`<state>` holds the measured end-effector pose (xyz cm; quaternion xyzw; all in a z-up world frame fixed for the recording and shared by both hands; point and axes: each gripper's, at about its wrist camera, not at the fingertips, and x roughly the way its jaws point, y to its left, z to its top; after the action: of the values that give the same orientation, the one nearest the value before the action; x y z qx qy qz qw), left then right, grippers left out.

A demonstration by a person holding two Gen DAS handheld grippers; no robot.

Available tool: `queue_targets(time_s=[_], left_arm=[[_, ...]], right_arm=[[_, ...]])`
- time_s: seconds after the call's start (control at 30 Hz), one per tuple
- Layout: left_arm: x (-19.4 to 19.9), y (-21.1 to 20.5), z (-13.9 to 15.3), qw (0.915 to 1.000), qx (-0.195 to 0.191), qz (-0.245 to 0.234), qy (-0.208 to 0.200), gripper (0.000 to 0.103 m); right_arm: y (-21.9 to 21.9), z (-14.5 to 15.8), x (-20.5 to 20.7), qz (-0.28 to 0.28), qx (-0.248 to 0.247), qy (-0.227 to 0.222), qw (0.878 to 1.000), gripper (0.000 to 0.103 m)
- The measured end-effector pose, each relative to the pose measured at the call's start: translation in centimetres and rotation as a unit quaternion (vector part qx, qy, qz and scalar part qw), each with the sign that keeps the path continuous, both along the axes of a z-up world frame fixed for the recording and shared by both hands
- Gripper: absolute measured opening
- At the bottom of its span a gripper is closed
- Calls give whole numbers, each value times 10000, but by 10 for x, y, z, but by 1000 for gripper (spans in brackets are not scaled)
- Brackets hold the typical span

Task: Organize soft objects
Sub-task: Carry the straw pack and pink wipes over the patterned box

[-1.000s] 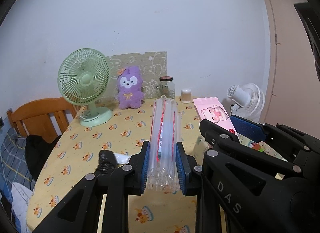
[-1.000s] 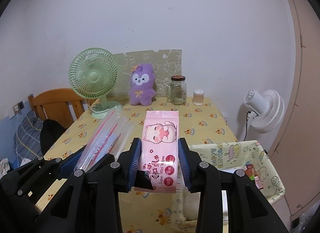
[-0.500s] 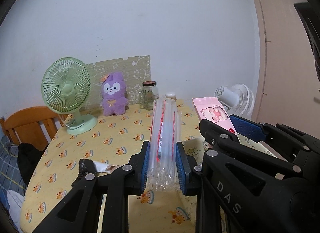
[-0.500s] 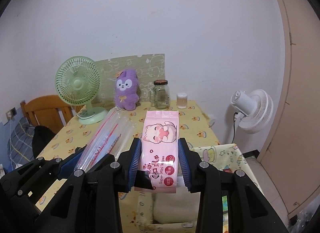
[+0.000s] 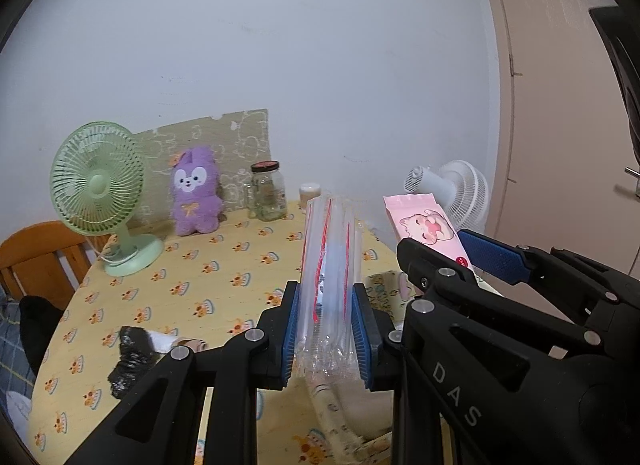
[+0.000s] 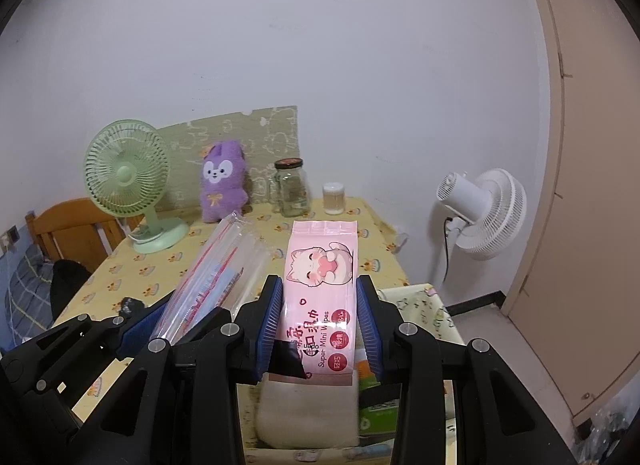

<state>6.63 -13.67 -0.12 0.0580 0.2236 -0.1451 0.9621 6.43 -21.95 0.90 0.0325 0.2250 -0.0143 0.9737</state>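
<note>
Your left claw (image 5: 326, 329) is clamped on a clear plastic packet with red stripes (image 5: 330, 261), held up on end above the yellow cake-print worktop (image 5: 192, 277). Your right claw (image 6: 318, 325) is clamped on a pink pack of wet wipes (image 6: 320, 289) with a cat picture, also held off the worktop. Below that pack sits a fabric storage bin (image 6: 430, 305) just beside the worktop's right edge; inside it you can see a pale soft bundle (image 6: 308, 413) and a green-labelled item (image 6: 376, 405) beside it. At the back of the worktop stand a green desk fan (image 6: 128, 181), a purple plush toy (image 6: 222, 181), a glass jar (image 6: 291, 189) with a dark lid and dim contents, and a small capped container (image 6: 334, 197). A crumpled black bag (image 5: 130, 365) lies near the worktop's front edge.
</note>
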Motion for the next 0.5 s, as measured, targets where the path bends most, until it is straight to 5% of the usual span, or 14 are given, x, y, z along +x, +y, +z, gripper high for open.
queue_targets(time_s=[0.5], left_arm=[[22,-39,-24,9984,181,-322,433,25]], right_arm=[[-39,-29,18,-357,175,417,9983,41]])
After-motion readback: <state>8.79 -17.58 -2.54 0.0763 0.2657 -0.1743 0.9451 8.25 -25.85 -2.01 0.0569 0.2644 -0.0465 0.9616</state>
